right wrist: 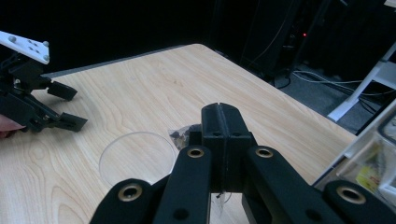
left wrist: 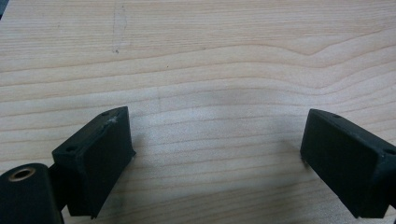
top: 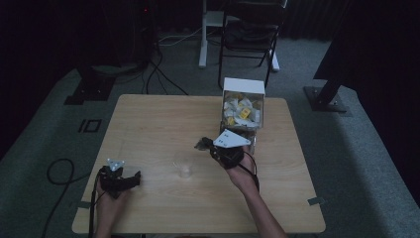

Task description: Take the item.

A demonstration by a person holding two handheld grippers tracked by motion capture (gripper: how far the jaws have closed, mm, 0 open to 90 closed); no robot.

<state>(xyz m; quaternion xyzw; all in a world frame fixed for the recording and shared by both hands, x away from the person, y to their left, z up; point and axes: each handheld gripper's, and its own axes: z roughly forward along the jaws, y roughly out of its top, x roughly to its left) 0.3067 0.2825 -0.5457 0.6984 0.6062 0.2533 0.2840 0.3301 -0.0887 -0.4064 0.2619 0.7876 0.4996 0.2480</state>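
Light wood-grain table (top: 163, 119), one dark scuff line near its far edge in the left gripper view. No brand, label or writing is readable anywhere; the frames are dim.

Right gripper (top: 204, 145): jaws clenched, pads pressed flat together in the right gripper view. A small dark tea bag (right wrist: 183, 134) sticks out to one side of the closed pads, with a thin string hanging below the jaws. Whether the pads actually pinch the bag or just its string, cannot tell. In the high view the gripper is held above the table, between the cup and the box, jaws pointing to the picture's left.

Clear plastic cup (top: 183, 168): upright on the table, near centre, just below and left of the right gripper's tips. In the right gripper view its rim (right wrist: 135, 156) sits directly under and beside the jaws.

Clear box (top: 242, 106) with a white lid, at the table's far right: full of white and yellow sachets. Print on them is too small to read.

Left gripper (top: 134, 178): released, jaws wide apart, nothing between them but bare table. Sits low at the near left corner, well apart from the cup.
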